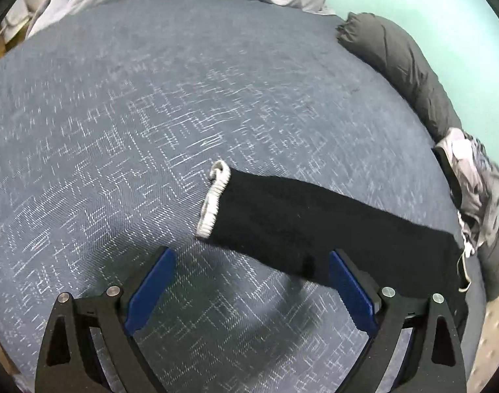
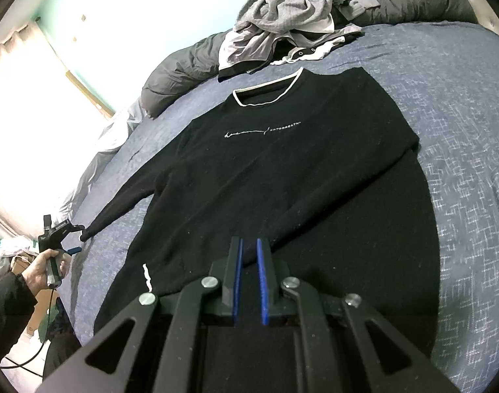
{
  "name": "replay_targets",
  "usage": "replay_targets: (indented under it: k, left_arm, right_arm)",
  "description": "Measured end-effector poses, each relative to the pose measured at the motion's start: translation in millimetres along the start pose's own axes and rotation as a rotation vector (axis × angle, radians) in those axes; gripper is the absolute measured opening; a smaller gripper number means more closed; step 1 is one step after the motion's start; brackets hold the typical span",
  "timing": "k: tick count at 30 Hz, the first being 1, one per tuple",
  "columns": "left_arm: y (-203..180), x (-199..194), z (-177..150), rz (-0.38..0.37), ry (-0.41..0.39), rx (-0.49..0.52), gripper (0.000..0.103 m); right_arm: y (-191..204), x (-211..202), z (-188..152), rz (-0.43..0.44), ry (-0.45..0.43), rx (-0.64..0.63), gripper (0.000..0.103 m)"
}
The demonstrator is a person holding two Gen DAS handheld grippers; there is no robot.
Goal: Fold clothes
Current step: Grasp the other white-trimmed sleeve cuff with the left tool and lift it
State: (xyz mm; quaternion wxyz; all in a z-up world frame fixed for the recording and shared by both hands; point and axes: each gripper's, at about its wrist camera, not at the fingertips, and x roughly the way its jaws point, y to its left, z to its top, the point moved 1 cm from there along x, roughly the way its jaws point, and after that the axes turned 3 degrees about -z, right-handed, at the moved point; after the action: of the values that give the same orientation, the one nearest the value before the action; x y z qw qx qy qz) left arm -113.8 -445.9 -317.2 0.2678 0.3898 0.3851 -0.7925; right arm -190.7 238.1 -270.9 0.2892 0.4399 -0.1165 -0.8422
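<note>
A black sweater (image 2: 282, 170) lies flat on the bed (image 2: 462, 163). The left tongs (image 1: 249, 281) hang released near its sleeve cuff (image 1: 213, 199). The right tongs (image 2: 248, 262) look clenched over its hem.

We observe a black long-sleeved knit sweater (image 2: 282, 177) lying face up and spread flat on the blue patterned bed cover. Its round neckline carries a thin white trim (image 2: 266, 93), and a line of small white script (image 2: 262, 131) runs across the chest. One sleeve (image 2: 125, 193) extends straight out towards the bed edge; its black cuff with a white ribbed edge (image 1: 213, 199) rests flat on the cover. We see the opposite sleeve (image 2: 344, 193) folded diagonally across the body towards the hem. A short white strip (image 2: 147, 276) shows at the lower side edge. Beyond the collar, a crumpled heap of grey and white garments (image 2: 288, 23) lies unfolded.
</note>
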Motion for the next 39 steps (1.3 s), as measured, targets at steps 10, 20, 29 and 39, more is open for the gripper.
replay_targets:
  k: [10, 20, 29, 39]
  left_arm:
    - [7.5, -4.3, 9.4, -0.018, -0.035, -0.040, 0.053]
    - [-25.3, -12.6, 31.3, -0.050, -0.083, 0.063, 0.009]
    - [-130.7, -61.0, 46.9, -0.176, -0.131, 0.211, 0.009]
    - [-330.3, -92.6, -24.9, -0.385, -0.059, 0.476, 0.009]
  right_arm:
    - [0.3, 1.8, -0.5, -0.005, 0.007, -0.008, 0.008]
    - [-2.2, 0.1, -0.3, 0.003, 0.004, 0.006, 0.008]
    - [-2.9, -6.2, 3.1, 0.038, -0.021, 0.024, 0.008]
    - [-19.4, -10.6, 2.2, 0.035, -0.028, 0.071, 0.008]
